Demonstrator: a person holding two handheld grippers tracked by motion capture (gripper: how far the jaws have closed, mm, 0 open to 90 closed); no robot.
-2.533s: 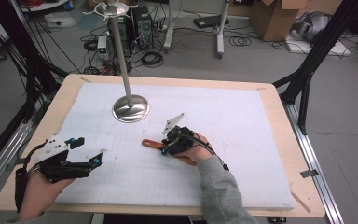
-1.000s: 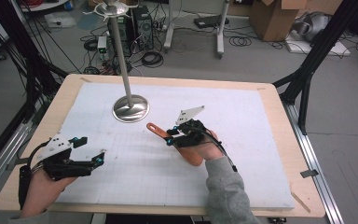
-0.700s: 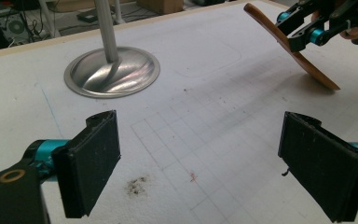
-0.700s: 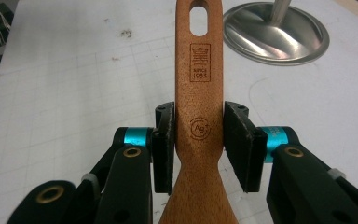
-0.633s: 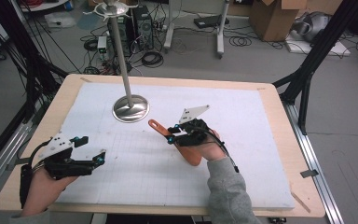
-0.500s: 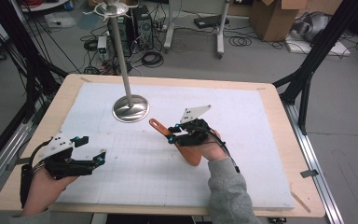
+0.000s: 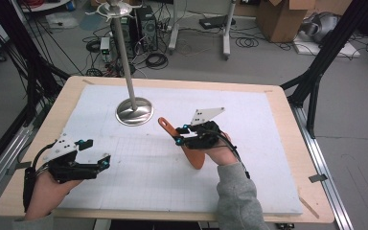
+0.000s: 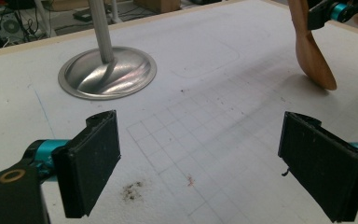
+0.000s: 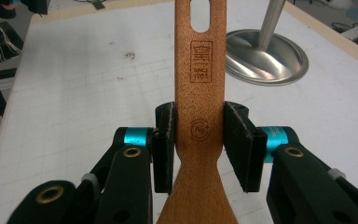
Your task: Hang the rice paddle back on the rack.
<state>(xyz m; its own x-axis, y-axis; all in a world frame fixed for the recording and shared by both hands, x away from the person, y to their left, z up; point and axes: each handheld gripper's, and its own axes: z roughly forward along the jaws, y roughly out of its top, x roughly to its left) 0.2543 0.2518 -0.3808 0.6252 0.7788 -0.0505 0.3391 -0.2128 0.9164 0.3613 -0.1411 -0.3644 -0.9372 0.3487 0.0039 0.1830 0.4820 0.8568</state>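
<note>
i work at a pale wooden table [image 7: 287,115] covered by a white gridded mat [image 7: 249,143], with grey floor, tangled cables and cardboard boxes [image 7: 280,17] beyond it. a polished steel stand with a round dished base [image 7: 134,111] rises at the mat's far left. my right gripper [image 9: 199,140] clamps the flat handle of a reddish-brown wooden spatula [image 9: 200,84], pads pressing both edges; the handle has a slotted hole and a burned-in stamp. in the high view the spatula [image 7: 184,143] is tilted, its broad end low over the mat, handle aimed toward the stand. my left gripper [image 8: 200,168] hangs near the mat's near left, jaws wide and empty.
</note>
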